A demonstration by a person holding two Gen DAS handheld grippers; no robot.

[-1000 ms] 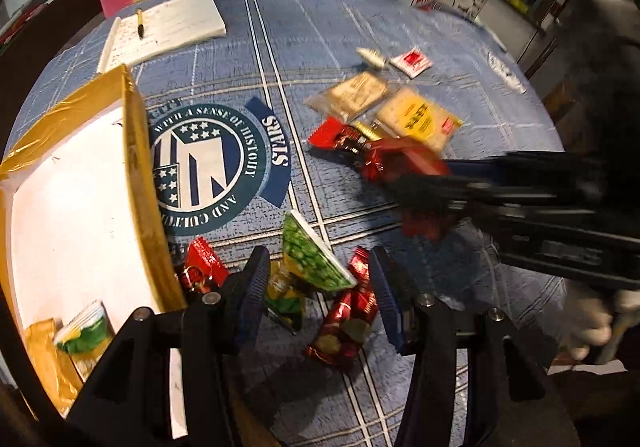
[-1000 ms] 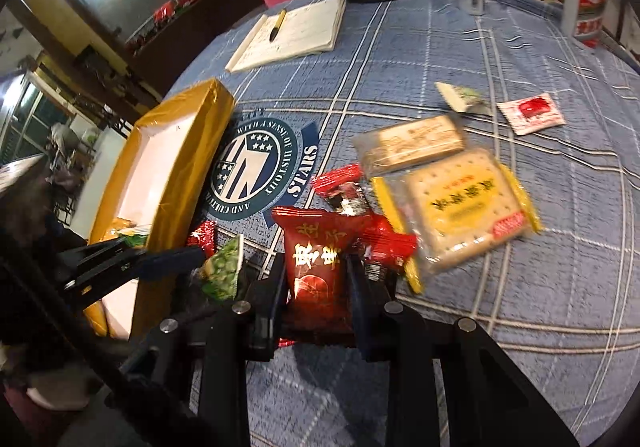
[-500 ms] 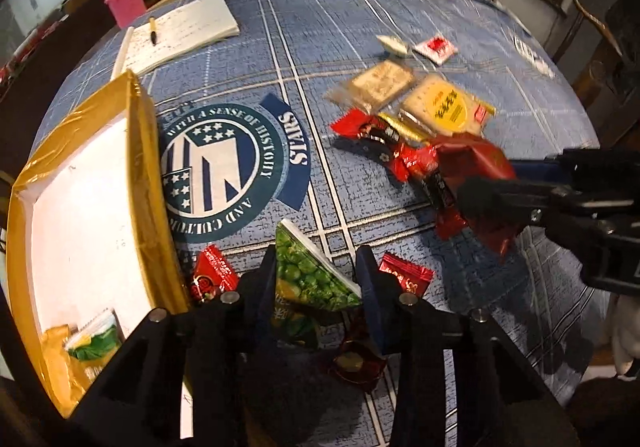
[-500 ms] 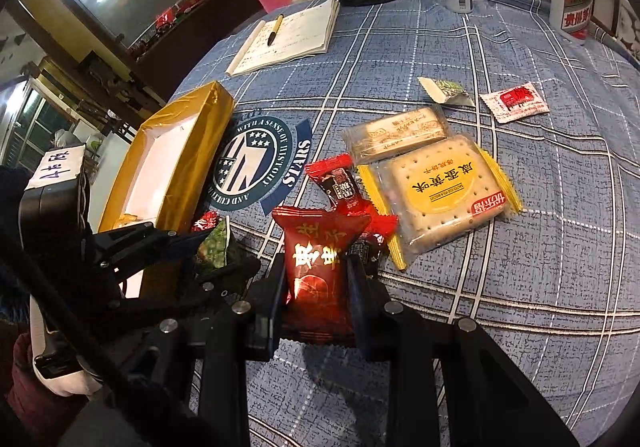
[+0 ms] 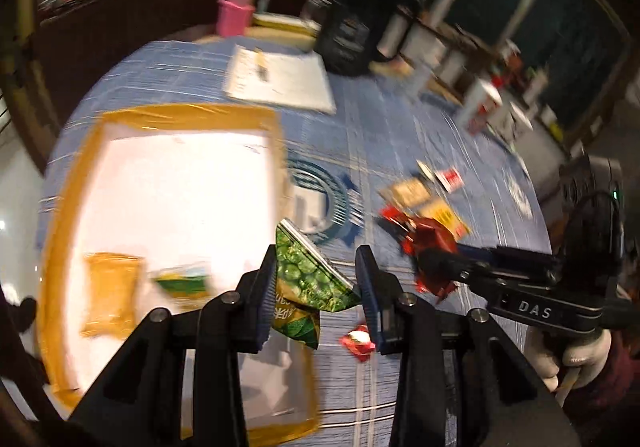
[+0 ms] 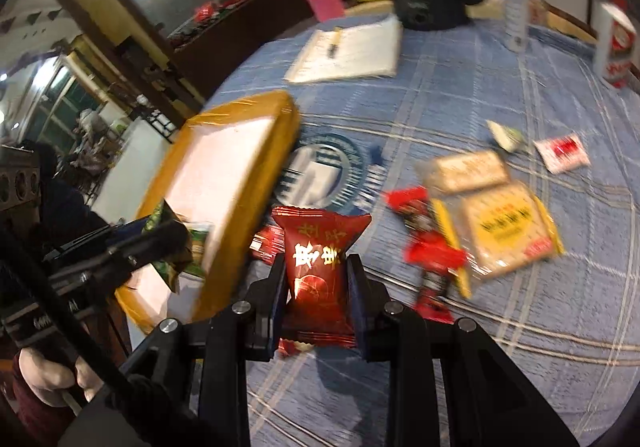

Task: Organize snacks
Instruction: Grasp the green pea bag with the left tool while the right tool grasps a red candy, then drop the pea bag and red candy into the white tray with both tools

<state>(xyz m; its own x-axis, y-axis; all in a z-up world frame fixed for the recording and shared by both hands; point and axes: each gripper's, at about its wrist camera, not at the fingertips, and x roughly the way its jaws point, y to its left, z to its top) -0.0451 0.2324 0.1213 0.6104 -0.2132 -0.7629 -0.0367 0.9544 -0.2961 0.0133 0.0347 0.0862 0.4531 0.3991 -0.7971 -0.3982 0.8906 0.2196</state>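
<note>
Two views, both motion-blurred.

Left wrist: left gripper [image 5: 318, 287] clenched on green pea packet [image 5: 306, 277], lifted clear of the blue tablecloth [image 5: 380, 119], at the right wall of the yellow-rimmed tray [image 5: 176, 113]. White tray floor mostly bare; orange packet [image 5: 110, 293] and small green packet [image 5: 184, 281] near its close end. Small red candy [image 5: 358, 341] on cloth just below the right finger. Right gripper [image 5: 430, 265] in from the right, grasping a dark red packet [image 5: 430, 241].

Right wrist: right gripper [image 6: 316, 289] clamped on dark red packet [image 6: 318, 267], gold characters, crimped ends, upright, above cloth just right of tray [image 6: 256, 107]. Only here: cracker packs [image 6: 508, 229] with red wrappers [image 6: 432, 253] beside them, notebook [image 6: 348, 53], open cloth between.
</note>
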